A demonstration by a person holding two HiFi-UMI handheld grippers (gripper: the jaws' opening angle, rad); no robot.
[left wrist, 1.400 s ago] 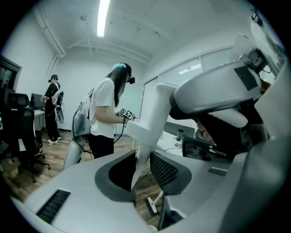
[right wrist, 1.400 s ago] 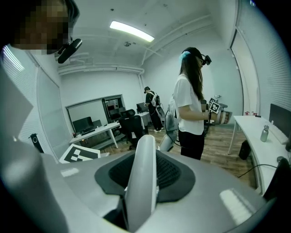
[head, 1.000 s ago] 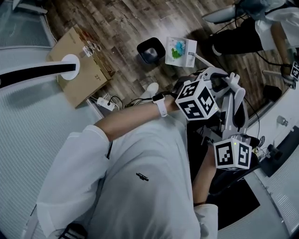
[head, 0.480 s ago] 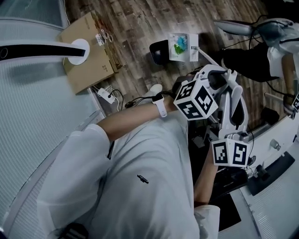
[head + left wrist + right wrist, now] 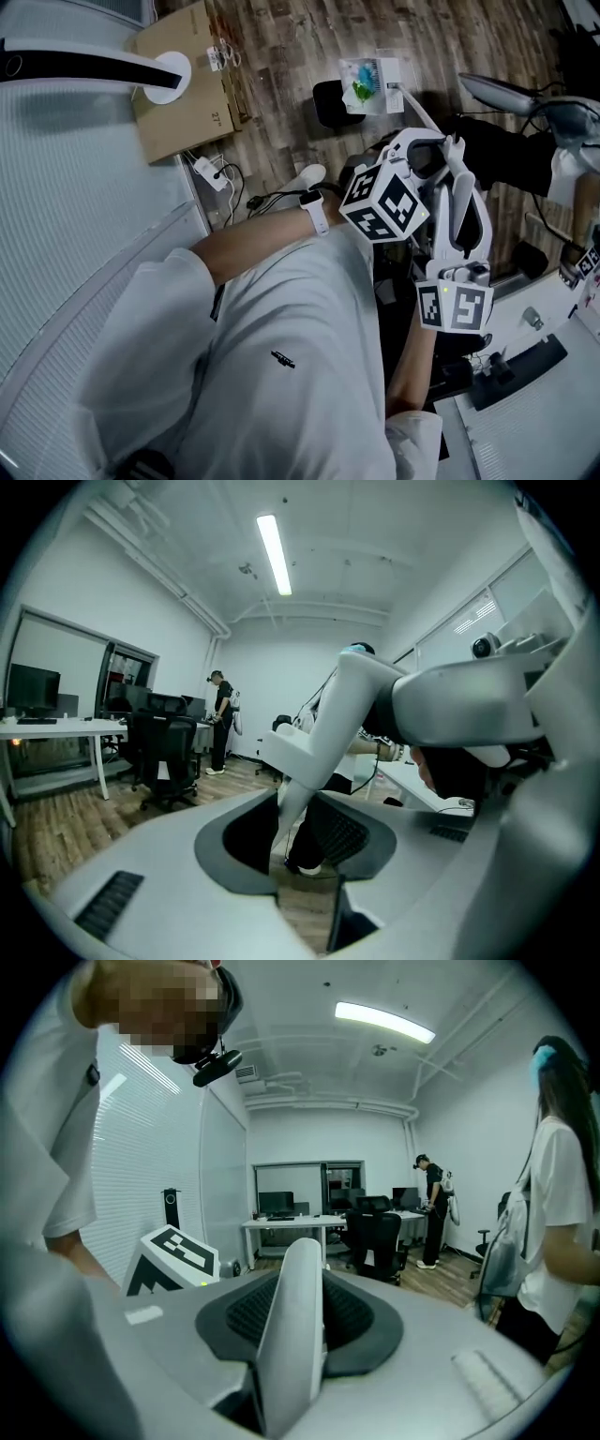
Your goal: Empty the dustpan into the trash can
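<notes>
A white dustpan [image 5: 368,84] with green and blue scraps in it hangs just right of the black trash can [image 5: 330,101], overlapping its rim. Its thin white handle [image 5: 417,112] slants down to my grippers in front of my body. The left gripper [image 5: 427,150], with its marker cube, is shut on the handle; in the left gripper view the white bar [image 5: 323,733] runs between its pads [image 5: 347,836]. The right gripper [image 5: 461,173] sits just below and is shut on the same handle [image 5: 295,1316], which stands upright between its dark pads.
A cardboard box [image 5: 187,94] and a white round stand [image 5: 164,75] lie at the far left on the wooden floor, with a power strip [image 5: 211,173] nearby. White desks flank me. A seated person [image 5: 506,150] is at the right. Office chairs [image 5: 164,752] stand further off.
Both grippers have swung a little left and up in the head view. The dustpan has closed in on the trash can and now overlaps its right rim. The jaws have not moved.
</notes>
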